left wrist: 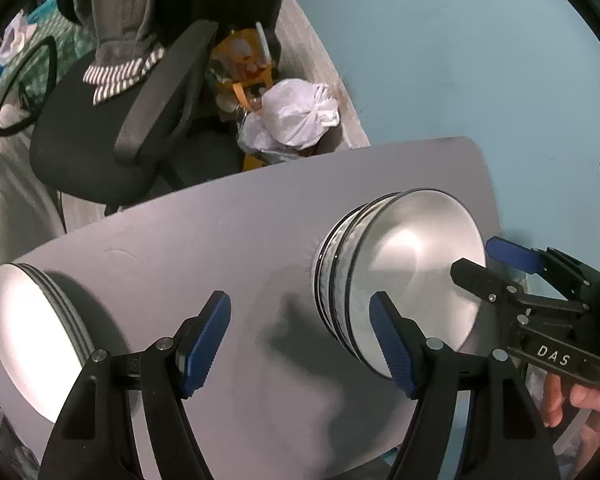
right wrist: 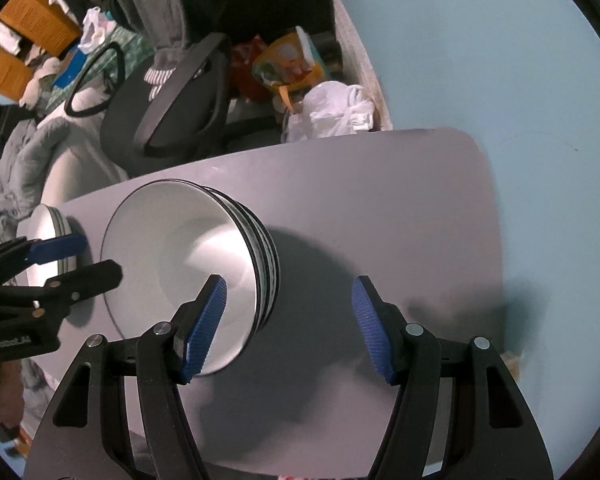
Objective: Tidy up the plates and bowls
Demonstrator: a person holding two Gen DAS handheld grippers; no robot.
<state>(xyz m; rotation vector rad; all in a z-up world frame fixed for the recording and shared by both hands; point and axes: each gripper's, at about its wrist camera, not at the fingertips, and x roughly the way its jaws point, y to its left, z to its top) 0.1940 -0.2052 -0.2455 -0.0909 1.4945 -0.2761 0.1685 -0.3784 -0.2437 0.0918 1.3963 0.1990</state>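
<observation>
A stack of white bowls with dark rims stands on the grey table; it also shows in the right wrist view. A stack of white plates sits at the table's left end, also seen small in the right wrist view. My left gripper is open and empty above the table between the two stacks. My right gripper is open and empty, its left finger over the bowls' rim. The right gripper also shows in the left wrist view, open beside the bowls.
A black office chair with clothes on it stands behind the table. White plastic bags and an orange bag lie on the floor by the light blue wall. A bed with bedding is at the left.
</observation>
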